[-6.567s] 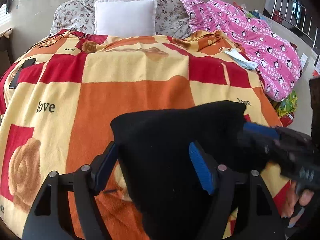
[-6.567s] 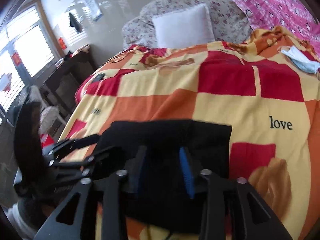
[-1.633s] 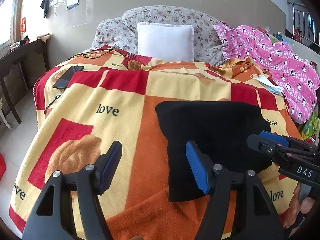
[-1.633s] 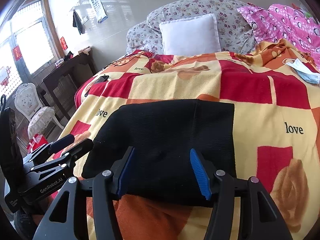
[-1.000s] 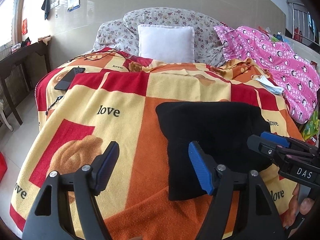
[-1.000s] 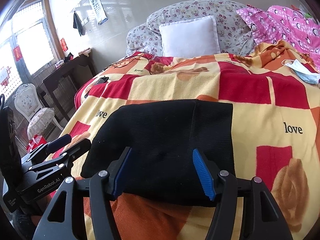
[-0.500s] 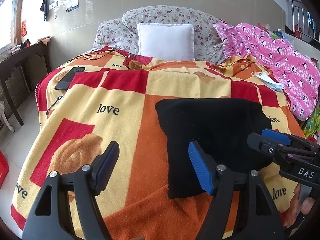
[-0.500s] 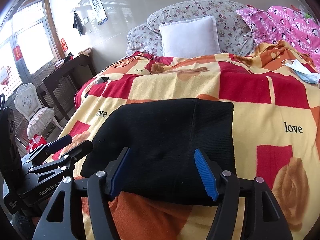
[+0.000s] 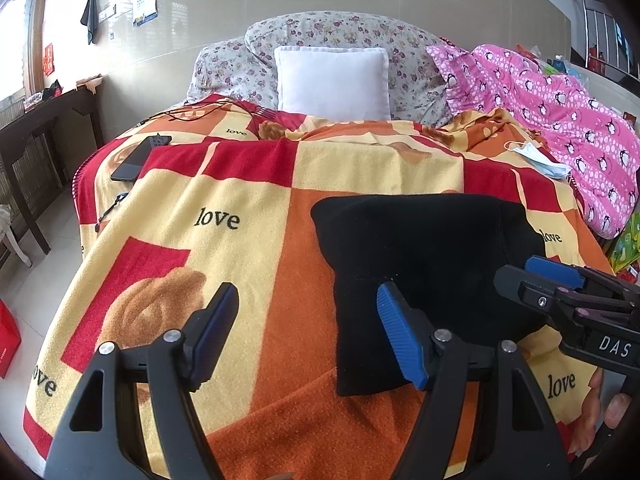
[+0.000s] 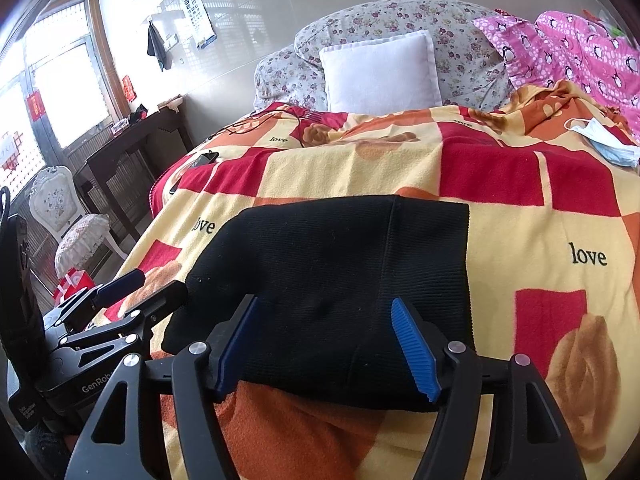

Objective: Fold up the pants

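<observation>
We lose the near edge of the folded black pants behind the right gripper, and the pink penguin quilt is cut off by the frame.

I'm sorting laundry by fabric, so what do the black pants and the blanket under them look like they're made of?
Black pants: likely a ribbed knit, matte, with fine ribs visible. Blanket: probably fleece or plush, with a fuzzy printed nap.

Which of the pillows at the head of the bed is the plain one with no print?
The white square pillow, standing in front at the centre. The two pillows behind it are grey with a small floral print.
</observation>
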A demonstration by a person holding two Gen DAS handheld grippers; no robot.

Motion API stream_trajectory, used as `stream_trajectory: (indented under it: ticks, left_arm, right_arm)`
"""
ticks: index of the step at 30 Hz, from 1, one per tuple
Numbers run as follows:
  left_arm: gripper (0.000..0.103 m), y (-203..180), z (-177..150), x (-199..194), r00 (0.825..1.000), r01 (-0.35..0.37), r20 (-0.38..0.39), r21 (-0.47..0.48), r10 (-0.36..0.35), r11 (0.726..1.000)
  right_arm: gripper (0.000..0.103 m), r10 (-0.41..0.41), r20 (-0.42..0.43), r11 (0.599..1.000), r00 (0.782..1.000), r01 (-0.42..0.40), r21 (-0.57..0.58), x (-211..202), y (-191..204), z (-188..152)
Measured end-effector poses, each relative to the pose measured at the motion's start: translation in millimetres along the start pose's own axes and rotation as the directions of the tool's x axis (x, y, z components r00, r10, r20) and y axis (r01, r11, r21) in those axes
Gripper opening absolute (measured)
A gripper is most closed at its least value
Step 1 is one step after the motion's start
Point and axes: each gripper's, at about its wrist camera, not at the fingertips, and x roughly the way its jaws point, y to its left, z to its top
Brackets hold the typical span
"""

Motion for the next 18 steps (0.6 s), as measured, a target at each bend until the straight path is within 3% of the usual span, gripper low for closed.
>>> stream_trajectory:
  ticks: [18]
  left_arm:
    - [0.072, -6, 0, -10, 0.996, -0.064, 0.066, 0.073, 0.059, 0.995]
  right_arm:
    - [0.070, 0.009, -0.001, 1.000, 1.000, -0.009, 0.002, 2, 0, -1]
